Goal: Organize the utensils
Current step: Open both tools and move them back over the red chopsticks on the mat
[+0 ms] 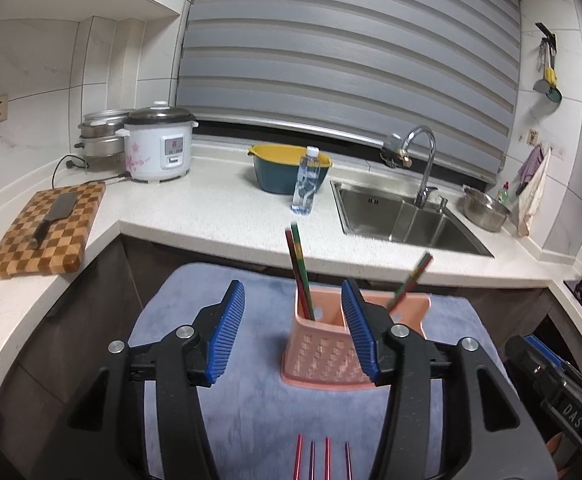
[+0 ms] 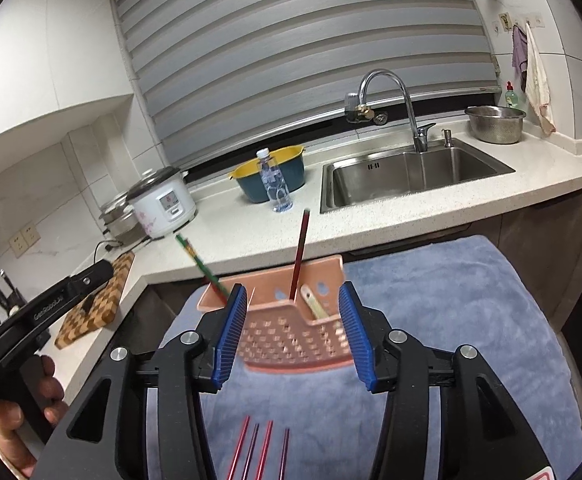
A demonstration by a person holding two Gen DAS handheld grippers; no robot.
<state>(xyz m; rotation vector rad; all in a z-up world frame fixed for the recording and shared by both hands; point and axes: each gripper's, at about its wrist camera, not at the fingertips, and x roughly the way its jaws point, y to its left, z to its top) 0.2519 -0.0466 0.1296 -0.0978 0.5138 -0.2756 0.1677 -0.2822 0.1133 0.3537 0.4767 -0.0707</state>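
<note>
Pink utensil holder (image 1: 323,350) on blue towel (image 1: 251,408), centre frame, chopsticks standing inside.
Holder: perforated pink plastic, two compartments. Left wrist view: red-green chopsticks (image 1: 301,276) upright in one, another leaning pair (image 1: 409,282) blurred. Right wrist view adds a pale wooden handle (image 2: 314,302) in the near pocket. Left gripper (image 1: 293,330) and right gripper (image 2: 293,332) both spread, nothing between pads. Red chopsticks (image 1: 323,458) lie on towel, bottom edge.

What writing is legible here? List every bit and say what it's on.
"DAS": black casing, lower right of the left wrist view.
"GenRobo", ending unclear: black bar, left of the right wrist view.
Rice cooker panel: too blurred to read.
Bottle label: too small to read.
Small print lower on that bar: unreadable.
</note>
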